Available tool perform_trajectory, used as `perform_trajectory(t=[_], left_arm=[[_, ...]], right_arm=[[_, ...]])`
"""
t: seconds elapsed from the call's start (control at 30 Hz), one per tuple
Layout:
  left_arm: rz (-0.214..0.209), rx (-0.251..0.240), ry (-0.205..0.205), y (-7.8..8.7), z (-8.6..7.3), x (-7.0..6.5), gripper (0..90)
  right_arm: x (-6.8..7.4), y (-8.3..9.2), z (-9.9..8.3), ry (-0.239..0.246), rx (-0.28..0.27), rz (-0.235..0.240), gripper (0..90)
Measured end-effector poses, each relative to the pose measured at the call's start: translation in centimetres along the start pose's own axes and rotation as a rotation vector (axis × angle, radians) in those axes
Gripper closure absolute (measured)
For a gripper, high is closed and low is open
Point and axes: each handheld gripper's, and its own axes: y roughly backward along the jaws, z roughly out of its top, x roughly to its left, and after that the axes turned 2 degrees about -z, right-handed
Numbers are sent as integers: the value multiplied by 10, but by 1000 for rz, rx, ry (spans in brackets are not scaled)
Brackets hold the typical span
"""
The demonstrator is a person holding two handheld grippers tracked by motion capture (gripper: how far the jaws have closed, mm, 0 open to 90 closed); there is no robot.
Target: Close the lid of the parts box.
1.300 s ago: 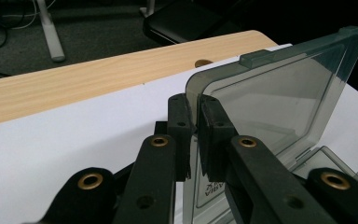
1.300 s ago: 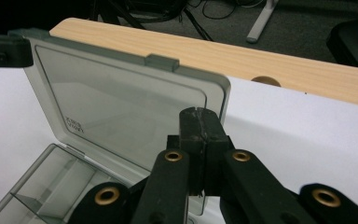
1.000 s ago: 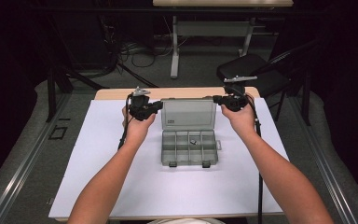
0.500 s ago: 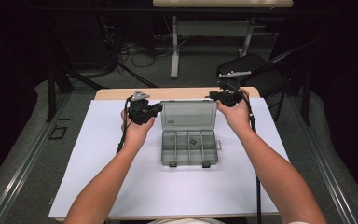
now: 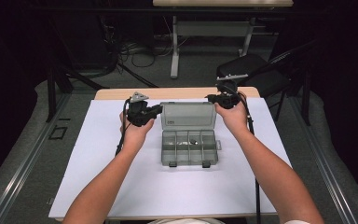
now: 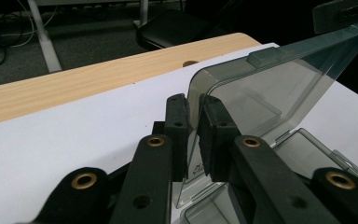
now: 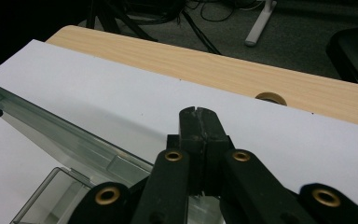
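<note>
At the lid's left edge, the left gripper has just been easing its fingers, lid edge between them. Right gripper, fingers pressed together and empty, sits by the lid's right edge; bare surface lies all around.

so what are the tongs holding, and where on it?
Left tongs pinch the left edge of the box's raised lid. Right tongs are shut at the lid's right corner; whether they grip it cannot be told.
</note>
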Motion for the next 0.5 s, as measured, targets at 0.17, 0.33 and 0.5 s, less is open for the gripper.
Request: perform_trajectory(t=[0.17,0.33,0.5], left_arm=[[1,7,13,3,-1,1,741],[-1,11,42,10,-3,1,628],[9,23,58,17,-7,1,577]], right_arm=[[0,-1,-1,-3,-1,6,900],[2,-1,-1,-1,-5,9,900],[3,1,-2,-2,-7,11,897]])
